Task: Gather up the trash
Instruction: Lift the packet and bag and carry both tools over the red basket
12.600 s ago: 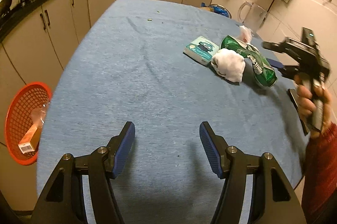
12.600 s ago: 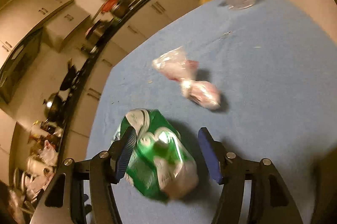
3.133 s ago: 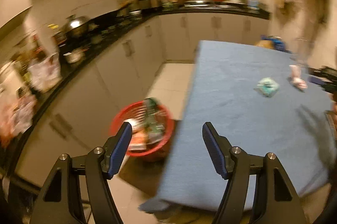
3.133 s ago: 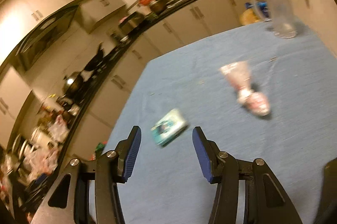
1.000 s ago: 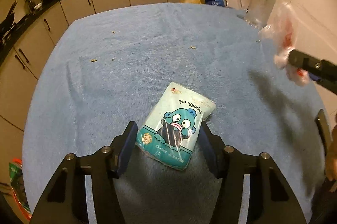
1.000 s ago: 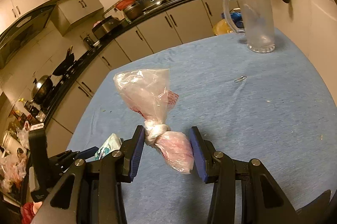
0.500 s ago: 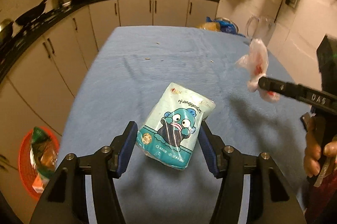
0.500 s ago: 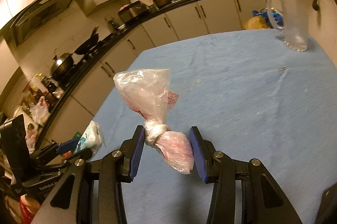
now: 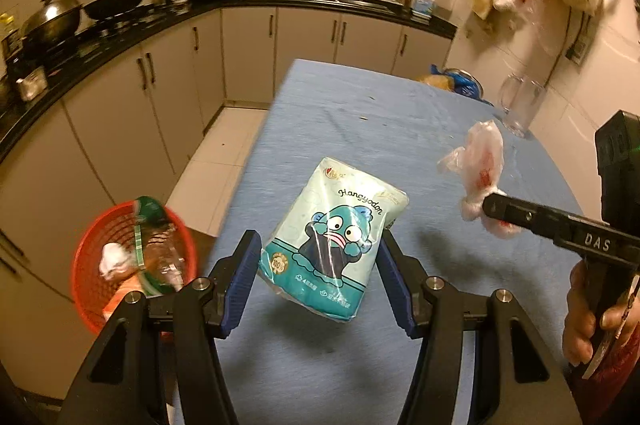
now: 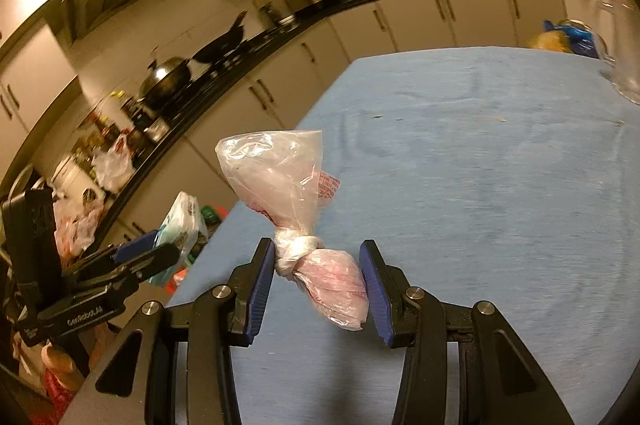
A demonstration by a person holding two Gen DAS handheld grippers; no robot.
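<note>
My left gripper (image 9: 316,265) is clamped on the teal tissue pack (image 9: 334,239), blue pads pressing both its sides, pack tilted w/ the cartoon face up toward the cam. It hangs in the air above the near left part of the blue table (image 9: 360,113), not touching the cloth. My right gripper (image 10: 318,283) is pinched on the knotted clear plastic bag (image 10: 298,221); pads squeeze at and just below the knot, pinkish lump at the near end, loose puffed end sticking up and away. Bag is also off the table. Seen from the left cam, the bag sits to the right of the pack, apart from it. Red basket (image 9: 134,261) is on the floor to the left, beside the table edge, w/ a green wrapper, white wad & other bits inside. Far right on the table: glass jug (image 9: 520,109). My hand (image 9: 596,309) grips the right tool's handle.
</note>
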